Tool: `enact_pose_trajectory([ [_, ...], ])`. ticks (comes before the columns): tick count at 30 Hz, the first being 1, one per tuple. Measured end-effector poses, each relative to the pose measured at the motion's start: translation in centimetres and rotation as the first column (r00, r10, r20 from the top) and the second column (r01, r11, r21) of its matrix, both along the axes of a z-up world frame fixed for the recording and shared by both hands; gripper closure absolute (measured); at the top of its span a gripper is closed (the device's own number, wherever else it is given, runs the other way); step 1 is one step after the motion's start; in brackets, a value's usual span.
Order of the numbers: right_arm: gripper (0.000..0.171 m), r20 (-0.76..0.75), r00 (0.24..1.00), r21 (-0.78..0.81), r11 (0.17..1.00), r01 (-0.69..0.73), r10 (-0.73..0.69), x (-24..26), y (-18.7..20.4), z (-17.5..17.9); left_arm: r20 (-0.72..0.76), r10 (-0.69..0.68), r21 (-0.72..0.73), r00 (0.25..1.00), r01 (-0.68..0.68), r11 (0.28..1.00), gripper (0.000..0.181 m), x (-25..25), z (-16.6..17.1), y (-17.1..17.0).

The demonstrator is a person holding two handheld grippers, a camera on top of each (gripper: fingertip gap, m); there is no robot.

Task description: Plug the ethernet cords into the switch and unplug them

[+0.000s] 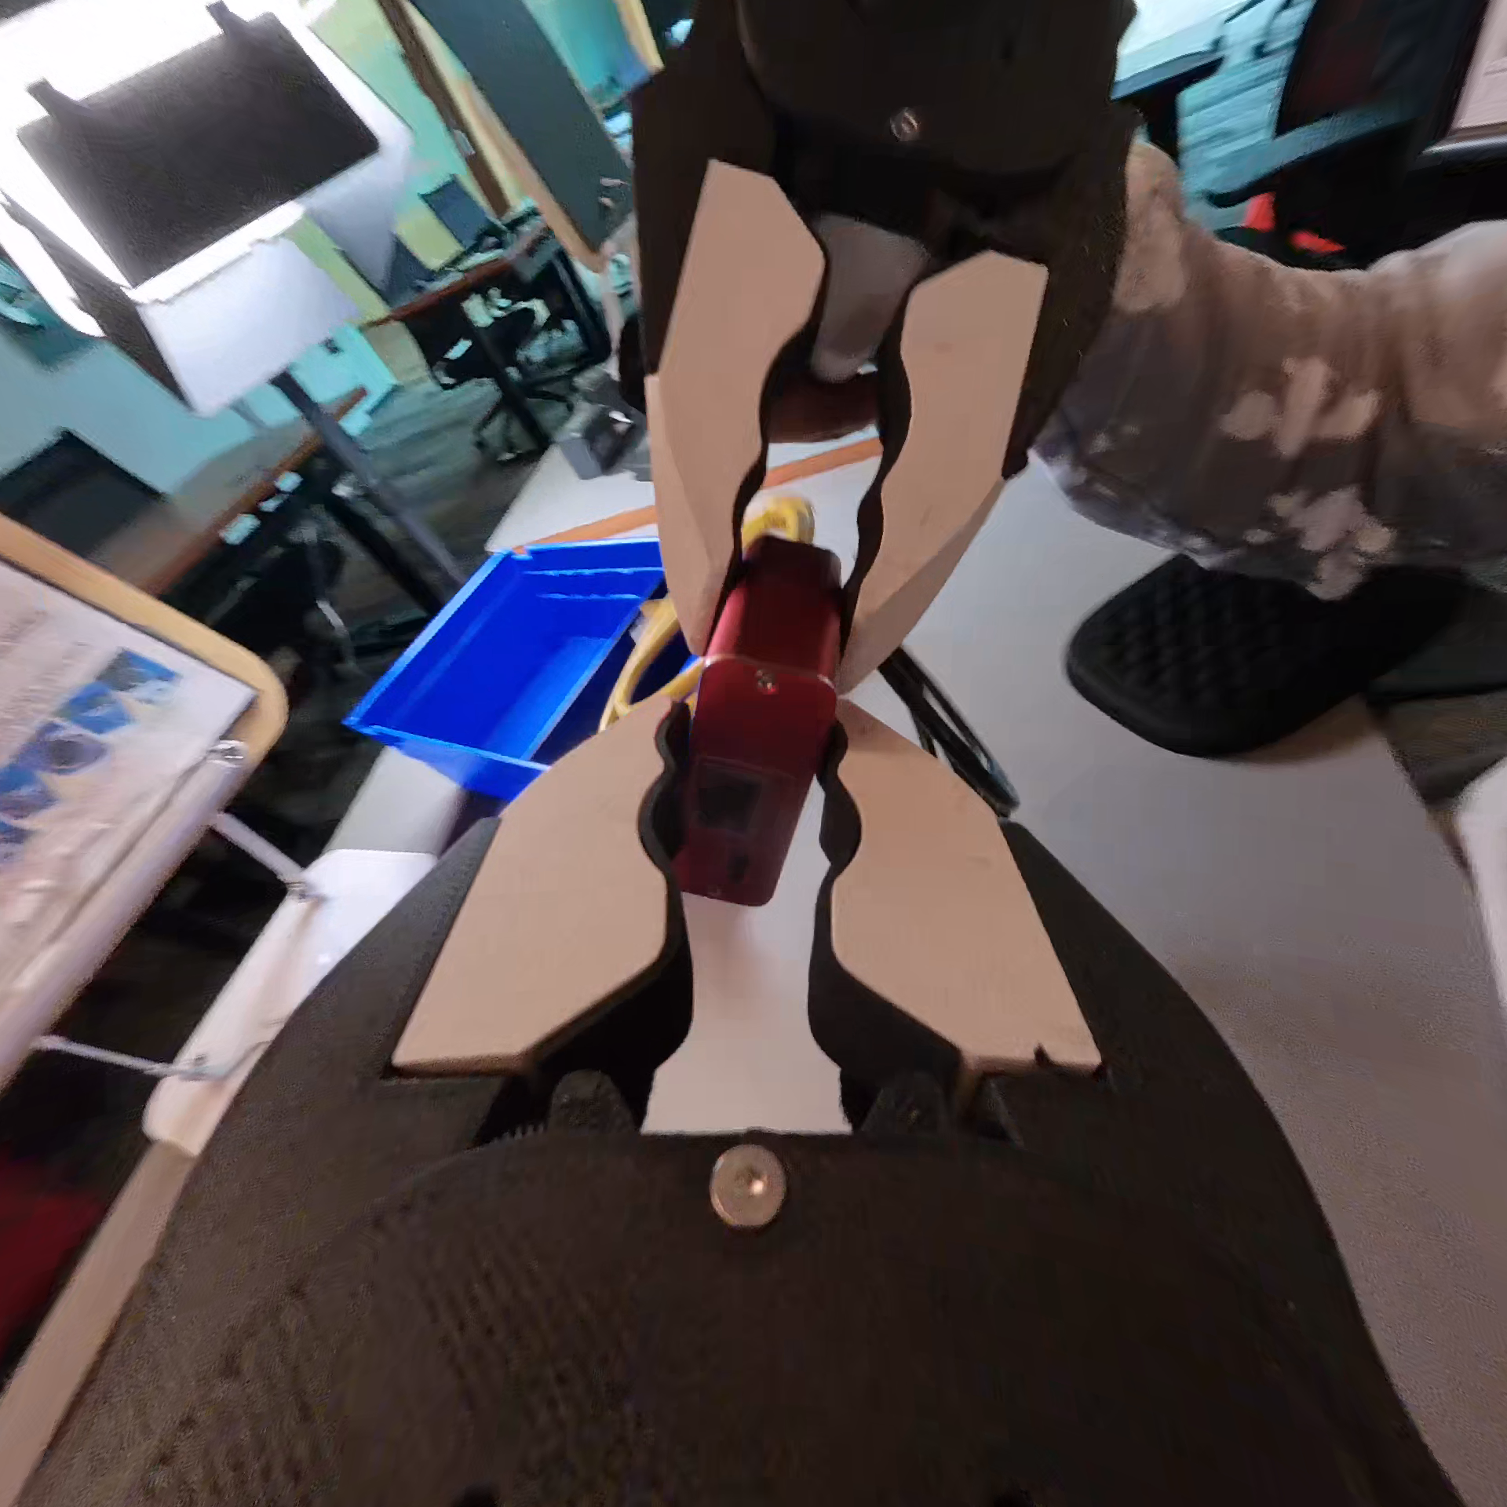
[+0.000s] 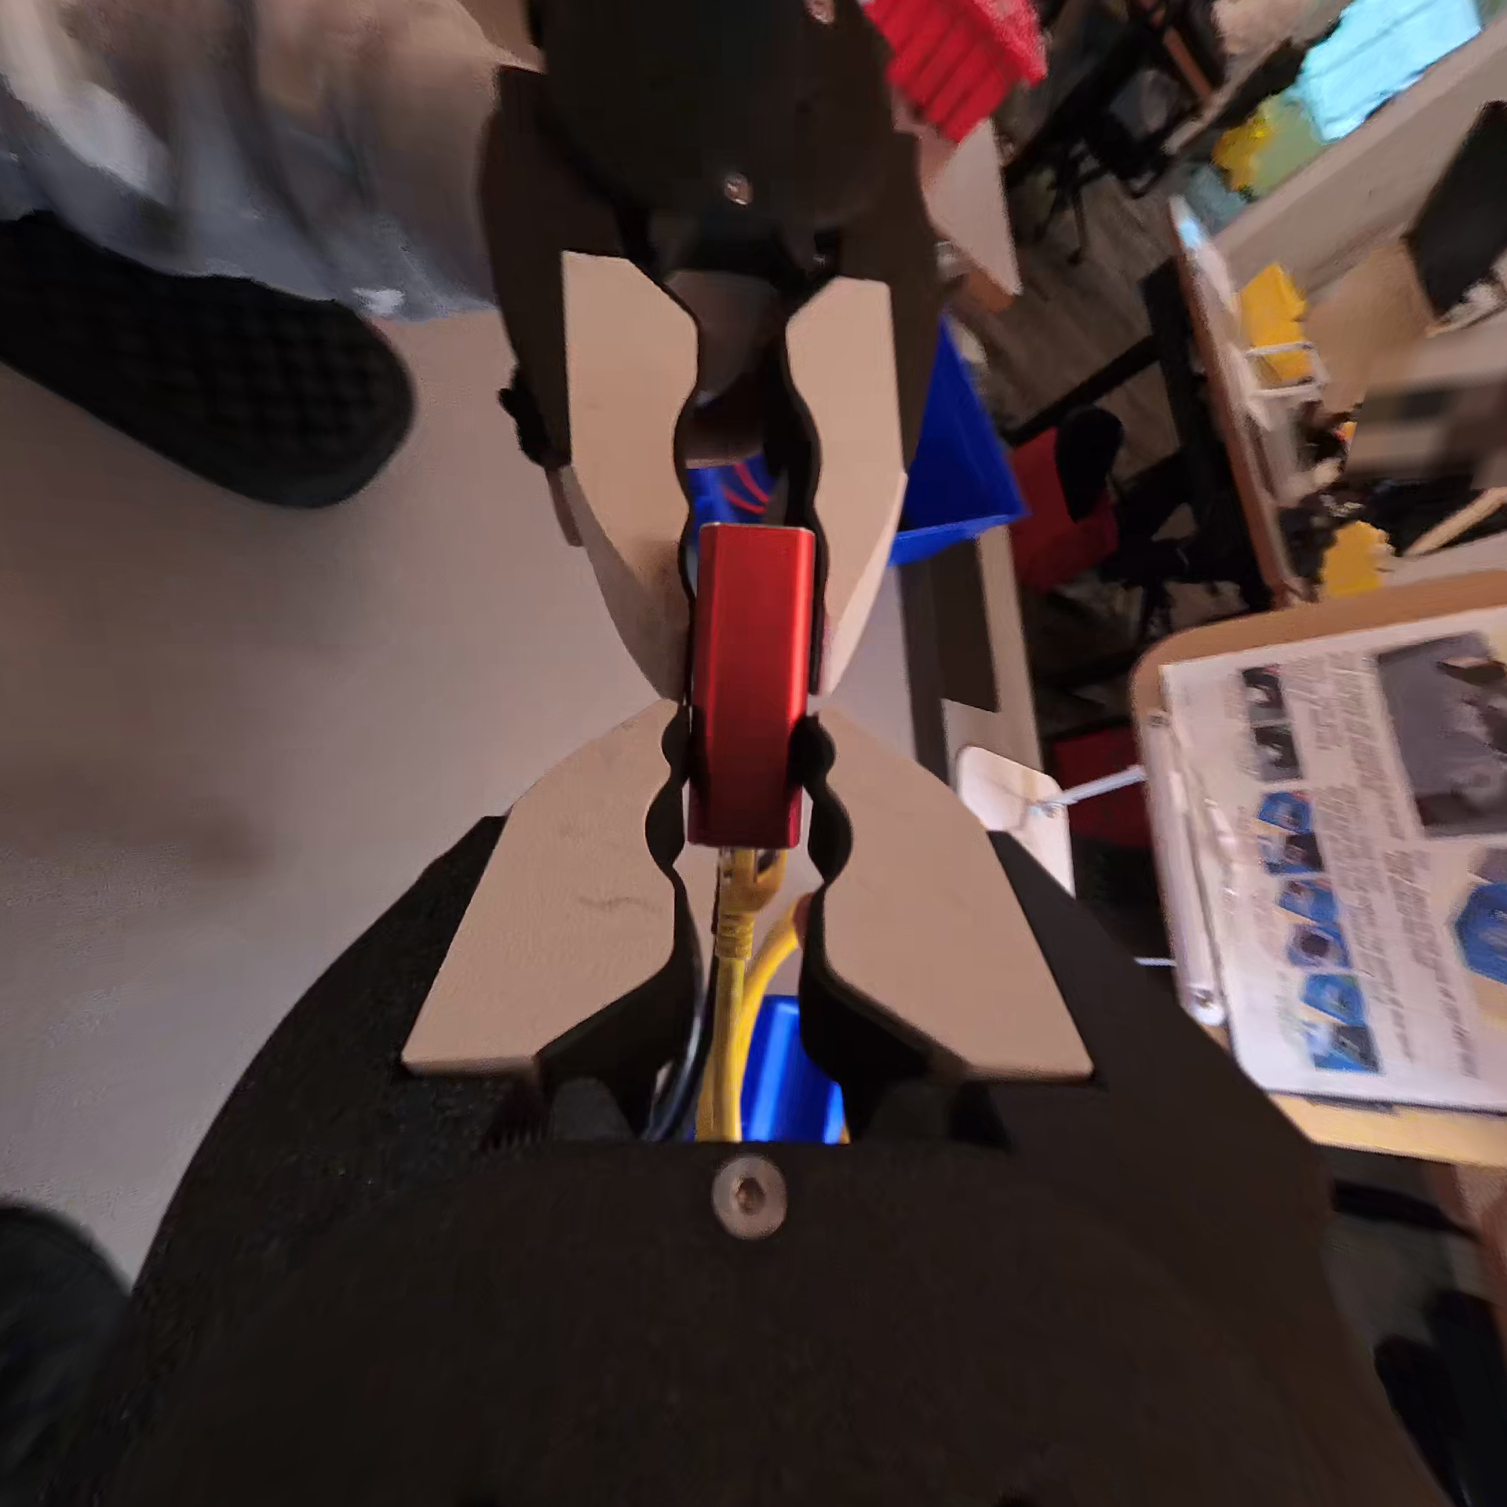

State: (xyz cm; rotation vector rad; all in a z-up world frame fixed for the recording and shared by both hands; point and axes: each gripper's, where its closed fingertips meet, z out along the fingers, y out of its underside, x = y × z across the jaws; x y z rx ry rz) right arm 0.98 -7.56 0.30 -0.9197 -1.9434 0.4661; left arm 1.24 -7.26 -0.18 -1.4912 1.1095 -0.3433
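Observation:
The red switch is held above the white table between both grippers. My left gripper is shut on its near end, where empty ports face the camera. My right gripper comes from above in that view and is shut on the far end. In the right wrist view my right gripper clamps the switch, and the left gripper clamps it from the opposite side. A yellow ethernet cord is plugged into the end nearest the right camera. It also shows behind the switch.
A blue bin sits at the table's left edge, with yellow cord looping over it. A black textured pad lies to the right, under a person's sleeve. A black cable runs beside the switch. A poster board stands off the table.

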Motion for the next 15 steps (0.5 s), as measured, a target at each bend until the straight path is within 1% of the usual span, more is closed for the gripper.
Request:
enact_pose_trajectory([
  [1, 0.144, -0.056, 0.998, 0.002, 1.0, 0.028, -0.028, -0.2, 0.7, 0.9, 0.019, 0.019, 0.013, 1.0, -0.02, 1.0, 0.151, -0.3, 0.9, 0.6],
  [2, 0.142, -0.143, 0.987, 0.002, 0.998, 0.07, -0.069, -0.4, 1.6, 2.1, 0.072, 0.033, 0.017, 0.997, -0.034, 0.999, 0.152, -0.7, 1.9, 1.2],
  [4, 0.145, -0.368, 0.918, -0.035, 0.989, 0.146, -0.149, -0.2, 3.2, 5.3, 0.216, 0.076, 0.004, 0.974, -0.078, 0.997, 0.153, -2.2, 3.8, 3.0],
  [5, 0.144, -0.443, 0.884, -0.094, 0.988, 0.122, -0.152, 0.0, 3.0, 6.5, 0.287, 0.093, -0.012, 0.953, -0.094, 0.996, 0.153, -3.2, 4.5, 4.0],
  [7, 0.144, -0.504, 0.85, -0.23, 0.972, 0.042, -0.155, 0.2, 2.1, 7.6, 0.423, 0.111, -0.054, 0.899, -0.098, 0.994, 0.153, -5.0, 5.2, 5.6],
  [8, 0.144, -0.51, 0.846, -0.284, 0.959, 0.002, -0.153, 0.0, 1.5, 7.6, 0.464, 0.125, -0.069, 0.877, -0.105, 0.992, 0.154, -5.8, 5.2, 6.4],
  [9, 0.144, -0.492, 0.859, -0.331, 0.943, -0.038, -0.138, -0.5, 0.8, 7.0, 0.496, 0.137, -0.075, 0.857, -0.115, 0.991, 0.154, -6.4, 5.1, 7.0],
  [11, 0.142, -0.396, 0.914, -0.453, 0.885, -0.11, -0.088, -2.5, -1.0, 4.3, 0.547, 0.148, -0.088, 0.824, -0.119, 0.989, 0.154, -7.1, 4.9, 7.6],
  [13, 0.141, -0.305, 0.952, -0.624, 0.761, -0.177, -0.028, -5.3, -3.4, 1.1, 0.569, 0.156, -0.083, 0.807, -0.133, 0.988, 0.154, -7.4, 5.1, 7.6],
  [14, 0.141, -0.268, 0.963, -0.685, 0.705, -0.183, -0.009, -6.7, -4.4, -0.6, 0.575, 0.156, -0.076, 0.803, -0.137, 0.988, 0.154, -7.4, 5.3, 7.4],
  [15, 0.14, -0.249, 0.968, -0.72, 0.672, -0.173, -0.017, -8.1, -5.0, -2.1, 0.579, 0.152, -0.068, 0.801, -0.138, 0.988, 0.153, -7.4, 5.6, 7.0],
])
